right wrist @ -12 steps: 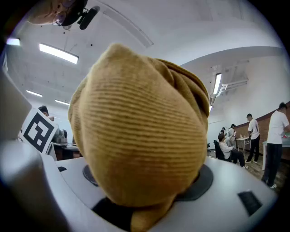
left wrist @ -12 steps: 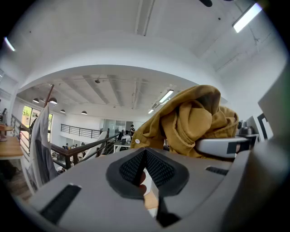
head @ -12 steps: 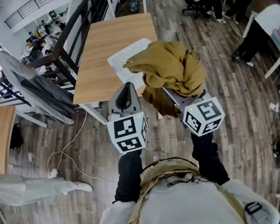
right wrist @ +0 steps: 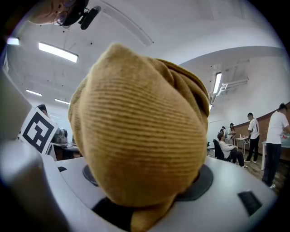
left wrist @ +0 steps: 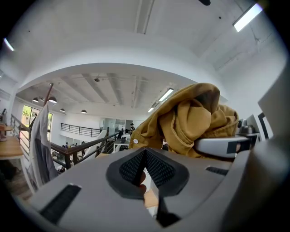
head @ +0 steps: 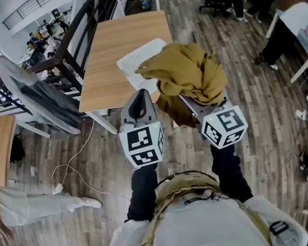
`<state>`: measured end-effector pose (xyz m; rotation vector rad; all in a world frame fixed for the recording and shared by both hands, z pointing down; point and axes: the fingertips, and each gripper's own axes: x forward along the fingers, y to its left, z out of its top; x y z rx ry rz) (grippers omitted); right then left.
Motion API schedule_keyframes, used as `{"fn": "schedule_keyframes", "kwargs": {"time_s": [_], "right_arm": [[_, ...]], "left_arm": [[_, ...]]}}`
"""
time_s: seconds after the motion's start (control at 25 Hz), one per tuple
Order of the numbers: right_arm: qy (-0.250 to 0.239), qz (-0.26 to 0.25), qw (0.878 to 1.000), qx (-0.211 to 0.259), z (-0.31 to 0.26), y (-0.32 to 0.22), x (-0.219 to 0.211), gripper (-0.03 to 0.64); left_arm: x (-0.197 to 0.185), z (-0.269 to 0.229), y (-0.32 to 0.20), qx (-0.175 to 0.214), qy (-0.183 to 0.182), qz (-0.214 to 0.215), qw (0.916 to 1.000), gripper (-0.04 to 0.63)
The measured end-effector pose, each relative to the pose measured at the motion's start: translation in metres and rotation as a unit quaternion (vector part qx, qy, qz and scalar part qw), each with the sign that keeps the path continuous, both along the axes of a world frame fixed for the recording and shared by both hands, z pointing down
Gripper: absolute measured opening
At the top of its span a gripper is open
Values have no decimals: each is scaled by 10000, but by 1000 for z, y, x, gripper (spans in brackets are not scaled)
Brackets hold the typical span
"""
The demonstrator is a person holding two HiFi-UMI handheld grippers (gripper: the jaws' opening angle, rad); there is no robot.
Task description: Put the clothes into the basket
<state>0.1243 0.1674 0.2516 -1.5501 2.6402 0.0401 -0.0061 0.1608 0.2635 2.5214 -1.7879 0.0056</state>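
From the head view we've got both grippers held out level in front of us over the wooden floor (head: 62, 163), short of the table (head: 109, 51). The right gripper (head: 192, 103) has a big wad of mustard garment (head: 189, 73) bunched over its front end, up in the air and touching nothing below. In this shot the cloth overlaps the near corner of the white basket (head: 135, 61), which is sitting on the table. The left gripper (head: 140, 97) is just beside the right one and its tips come to a point. In the left gripper view the jaws are pretty much together, the ribbed pads meet in a narrow V with nothing caught in them, and the garment hangs off to the right, draped over the other gripper. In the right gripper view the ribbed mustard cloth fills nearly everything. The jaws stand wide apart, clamped on the thick bundle, with a fold poking down between them.
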Motion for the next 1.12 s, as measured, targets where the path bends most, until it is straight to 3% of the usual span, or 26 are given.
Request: {"fn": "schedule_keyframes", "kwargs": {"time_s": [1.12], "right_arm": [[-169,550,9968,-550,43,28,-14,365]], "left_arm": [[-34,58,34,-637,-33,124,9979,0]]}}
